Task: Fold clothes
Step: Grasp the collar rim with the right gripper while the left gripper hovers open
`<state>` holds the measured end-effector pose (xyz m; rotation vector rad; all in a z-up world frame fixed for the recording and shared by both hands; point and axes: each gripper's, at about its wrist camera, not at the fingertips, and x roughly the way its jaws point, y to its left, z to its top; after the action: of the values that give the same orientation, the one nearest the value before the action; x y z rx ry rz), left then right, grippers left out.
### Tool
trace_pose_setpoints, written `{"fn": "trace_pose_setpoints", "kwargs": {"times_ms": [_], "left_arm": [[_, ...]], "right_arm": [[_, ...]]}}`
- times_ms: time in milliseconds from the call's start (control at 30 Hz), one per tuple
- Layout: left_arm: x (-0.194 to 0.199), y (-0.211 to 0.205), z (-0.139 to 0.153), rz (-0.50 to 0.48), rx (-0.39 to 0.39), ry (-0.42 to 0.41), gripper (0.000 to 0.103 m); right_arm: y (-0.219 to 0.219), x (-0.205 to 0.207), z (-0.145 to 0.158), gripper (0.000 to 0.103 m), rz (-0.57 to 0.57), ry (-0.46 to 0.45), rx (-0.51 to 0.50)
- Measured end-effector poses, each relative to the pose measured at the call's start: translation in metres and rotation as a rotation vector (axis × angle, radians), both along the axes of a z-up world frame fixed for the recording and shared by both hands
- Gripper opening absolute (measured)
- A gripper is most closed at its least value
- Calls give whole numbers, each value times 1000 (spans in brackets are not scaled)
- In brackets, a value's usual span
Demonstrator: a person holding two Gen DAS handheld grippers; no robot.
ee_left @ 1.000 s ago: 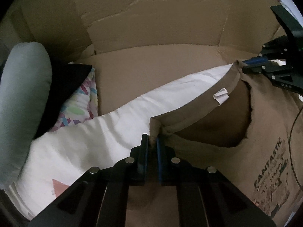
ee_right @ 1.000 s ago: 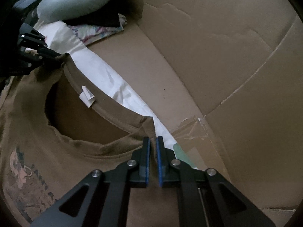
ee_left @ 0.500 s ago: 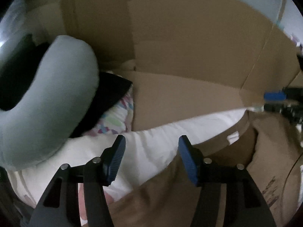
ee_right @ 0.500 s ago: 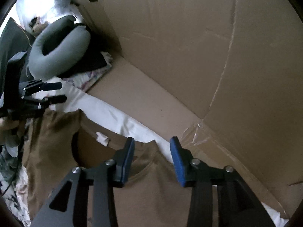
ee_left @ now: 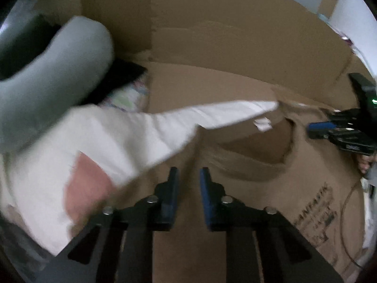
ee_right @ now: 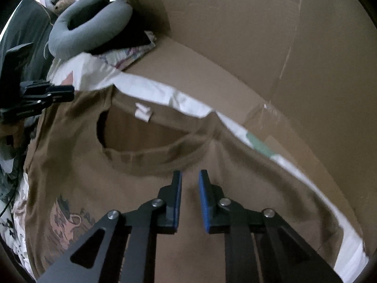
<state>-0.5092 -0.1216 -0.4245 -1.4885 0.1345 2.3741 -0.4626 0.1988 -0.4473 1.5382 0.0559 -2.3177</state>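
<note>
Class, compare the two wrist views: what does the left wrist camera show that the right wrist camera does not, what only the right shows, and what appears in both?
Only the left wrist view shows the right tongs from outside and the shirt's printed lettering.

Only the right wrist view shows the left tongs from outside and the shirt's picture print.

Both show the brown T-shirt with its white neck label, the white cloth beneath, the grey neck pillow and cardboard walls.

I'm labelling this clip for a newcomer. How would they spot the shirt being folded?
Find the cardboard wall; a white sheet runs along its foot. On it lies the brown T-shirt, collar open with a white tag, the only garment with a printed chest graphic.
</note>
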Motion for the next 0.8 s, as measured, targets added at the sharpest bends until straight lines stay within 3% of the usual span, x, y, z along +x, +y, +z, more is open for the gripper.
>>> {"fn": "trace_pose_setpoints", "kwargs": {"times_ms": [133,500,800], "left_arm": [[-5,3,-20,39,-36,-26,15],[-41,-6,-41,154,-21,-53,15],[-32,6,-12,177,41,20,15]], "right_arm": [[7,6,-8,5,-33,-10,-4],[-11,-6,-9,4,-29,-1,-32],[-13,-37,7,4,-38,-5,-73]]}}
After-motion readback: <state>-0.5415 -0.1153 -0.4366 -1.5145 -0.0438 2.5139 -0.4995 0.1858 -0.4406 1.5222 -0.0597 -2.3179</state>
